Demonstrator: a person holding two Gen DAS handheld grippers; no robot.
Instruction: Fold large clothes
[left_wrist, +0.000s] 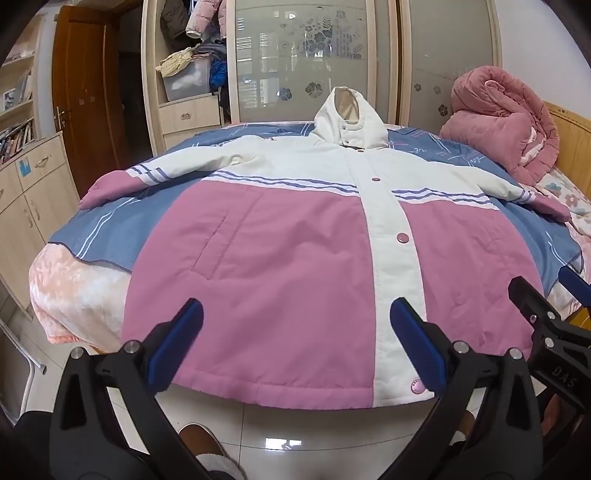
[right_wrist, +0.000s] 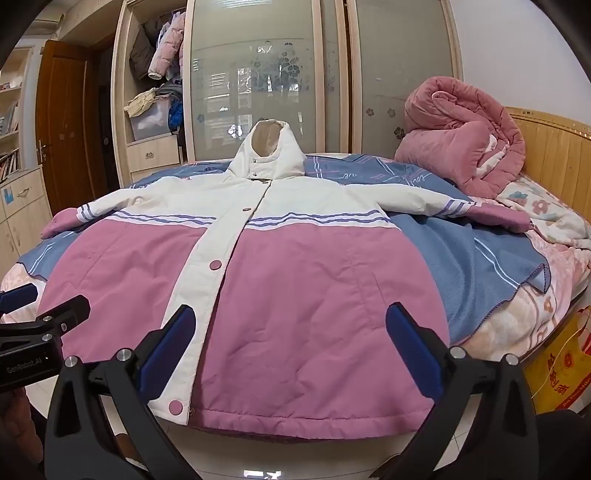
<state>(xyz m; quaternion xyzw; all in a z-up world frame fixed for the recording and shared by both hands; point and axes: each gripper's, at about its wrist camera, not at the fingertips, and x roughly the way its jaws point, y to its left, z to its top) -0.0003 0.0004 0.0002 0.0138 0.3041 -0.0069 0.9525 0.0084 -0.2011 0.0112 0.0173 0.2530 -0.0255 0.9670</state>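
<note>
Filling the room's middle, a bed (left_wrist: 74, 288) is carrying a blue fleece blanket (left_wrist: 110, 229) with pale stripes and a stitched edge, laid over a plush peach cover. Lying flat on that blanket, front up and snapped closed, a padded jacket (left_wrist: 280, 266) is spreading its sleeves to either side: smooth white quilted cloth across the shoulders, dusty pink below, thin purple bands between, a white placket with round pink snaps, and its hood (left_wrist: 349, 114) standing up at the far end. Its hem is hanging slightly over the near edge of the bed. A bulky pink quilt (right_wrist: 465, 144) is sitting rolled at the headboard side, soft and lumpy. Behind, a wardrobe (right_wrist: 258, 74) with frosted flowered glass is showing hanging coats. The left gripper (left_wrist: 295, 343) is hovering over the pink panel left of the placket, blue pads spread wide, gripping nothing; the right gripper (right_wrist: 291, 347) is doing likewise over the other panel. Only the right view is showing an orange carton (right_wrist: 565, 373) beside the bed; only the left is showing a slippered foot (left_wrist: 207, 446) on glossy tile.
</note>
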